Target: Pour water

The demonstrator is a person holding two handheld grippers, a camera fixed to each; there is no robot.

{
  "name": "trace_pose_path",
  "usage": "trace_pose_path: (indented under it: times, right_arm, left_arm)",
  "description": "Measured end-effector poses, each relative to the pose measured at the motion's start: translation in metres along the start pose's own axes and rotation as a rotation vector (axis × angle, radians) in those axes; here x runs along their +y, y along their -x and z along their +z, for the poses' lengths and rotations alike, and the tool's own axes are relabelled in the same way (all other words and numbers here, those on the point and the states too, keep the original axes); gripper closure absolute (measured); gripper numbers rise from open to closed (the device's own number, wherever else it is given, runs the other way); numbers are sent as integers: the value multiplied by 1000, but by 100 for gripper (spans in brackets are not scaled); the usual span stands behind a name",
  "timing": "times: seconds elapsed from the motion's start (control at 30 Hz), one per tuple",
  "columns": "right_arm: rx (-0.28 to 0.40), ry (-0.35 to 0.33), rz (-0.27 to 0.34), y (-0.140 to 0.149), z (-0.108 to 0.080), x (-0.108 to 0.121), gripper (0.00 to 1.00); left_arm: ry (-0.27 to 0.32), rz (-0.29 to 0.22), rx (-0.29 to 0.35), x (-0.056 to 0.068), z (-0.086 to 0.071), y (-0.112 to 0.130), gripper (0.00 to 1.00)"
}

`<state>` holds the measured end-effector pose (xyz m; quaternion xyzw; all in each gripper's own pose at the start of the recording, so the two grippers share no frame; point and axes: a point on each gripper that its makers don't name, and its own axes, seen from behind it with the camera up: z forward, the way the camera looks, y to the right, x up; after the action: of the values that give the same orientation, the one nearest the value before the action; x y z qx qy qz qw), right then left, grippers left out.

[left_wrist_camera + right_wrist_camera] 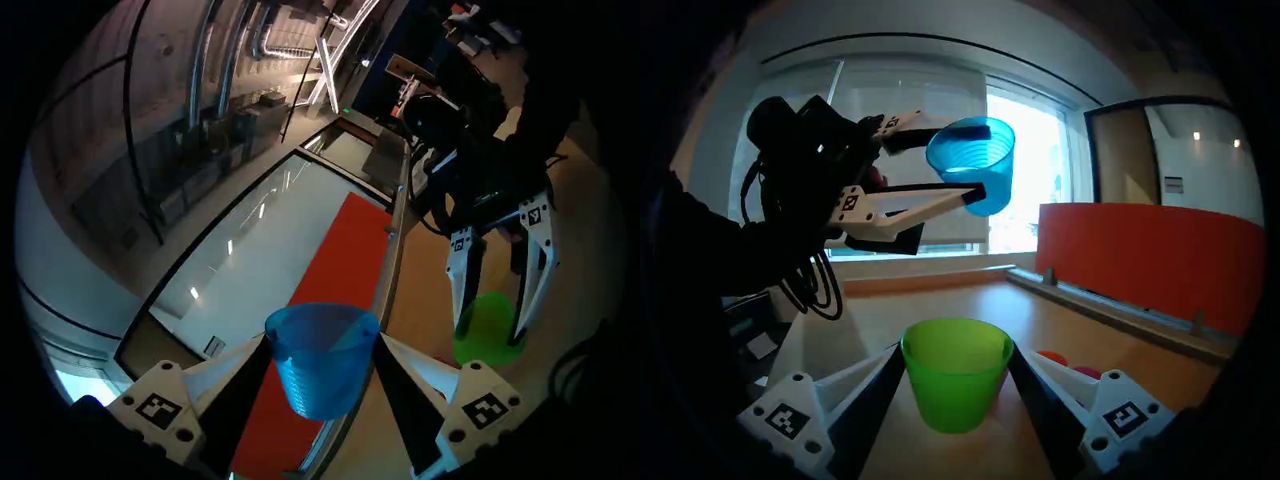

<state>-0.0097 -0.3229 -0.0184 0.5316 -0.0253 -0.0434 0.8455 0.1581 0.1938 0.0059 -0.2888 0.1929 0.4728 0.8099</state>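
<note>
**A:** Which step is this?

**B:** Just before the pour, I'd say. The left gripper [322,352] clamps the translucent blue plastic cup [322,372] between both fingers, held high. The right gripper [956,360] squeezes the bright green plastic cup [954,392] low over the wooden tabletop [1040,320].

**A:** And next?

**B:** Probably bring the blue rim above the green mouth, then tip slowly. The cups are well apart now.

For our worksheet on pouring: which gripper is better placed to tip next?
Left, probably: the left gripper holds the blue cup raised higher than the green cup, which the right gripper holds low.
</note>
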Motion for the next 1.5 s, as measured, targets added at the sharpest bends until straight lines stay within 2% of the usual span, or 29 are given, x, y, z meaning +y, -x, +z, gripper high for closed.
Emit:
trace_pose_path:
  times: [0.47,0.97,1.5]
  right_arm:
    - [0,-1,-3,1,0,1,8]
    - [6,-1,-6,-2,0,2,8]
    - [9,0,-8,-3,0,3,8]
  left_arm:
    - [-3,58,-1,2,4,-4,15]
    - [-3,93,1,6,7,-6,15]
    - [-8,129,10,3,7,-11,15]
